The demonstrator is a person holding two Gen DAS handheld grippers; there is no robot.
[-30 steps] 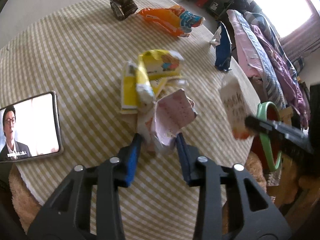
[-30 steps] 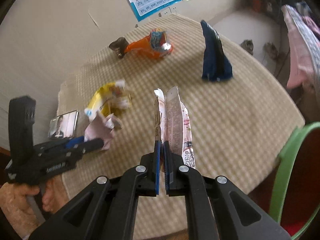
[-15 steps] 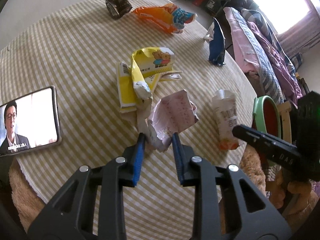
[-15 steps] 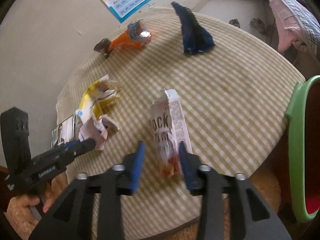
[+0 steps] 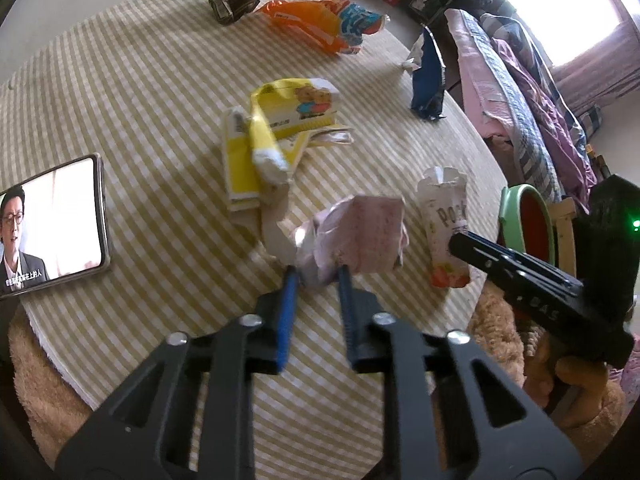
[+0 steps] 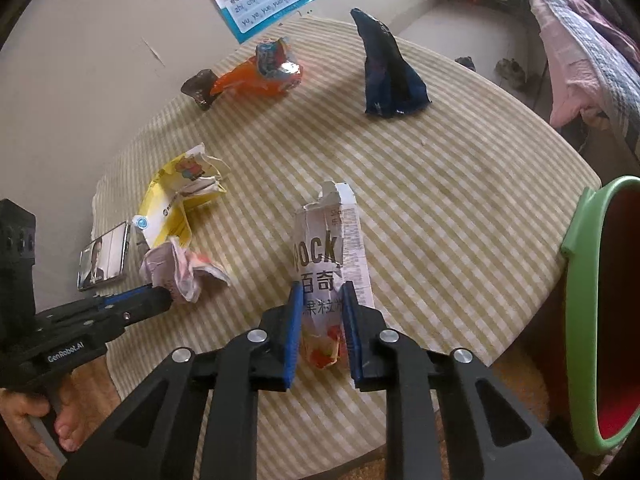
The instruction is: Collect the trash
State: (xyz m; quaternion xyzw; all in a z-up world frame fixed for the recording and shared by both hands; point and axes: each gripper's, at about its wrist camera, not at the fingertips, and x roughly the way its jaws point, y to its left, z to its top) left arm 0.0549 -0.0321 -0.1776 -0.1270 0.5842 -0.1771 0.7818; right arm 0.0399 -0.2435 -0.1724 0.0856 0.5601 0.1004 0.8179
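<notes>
Trash is scattered over the checked table [image 6: 440, 208]. A crumpled pink wrapper [image 5: 360, 236] is pinched by the left gripper [image 5: 316, 276], whose jaws have just been closing. A white snack pouch [image 6: 332, 264], lying near the table's edge, is clamped by the right gripper [image 6: 320, 300].

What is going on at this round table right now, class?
A person is clearing snack litter with a gripping tool in each hand. The left tool has just been closing and pinches the crumpled pink wrapper. The right tool is clamped on the white Pocky box. Yellow, orange and dark blue wrappers still lie on the striped tablecloth; a green-rimmed bin waits beside it.
</notes>
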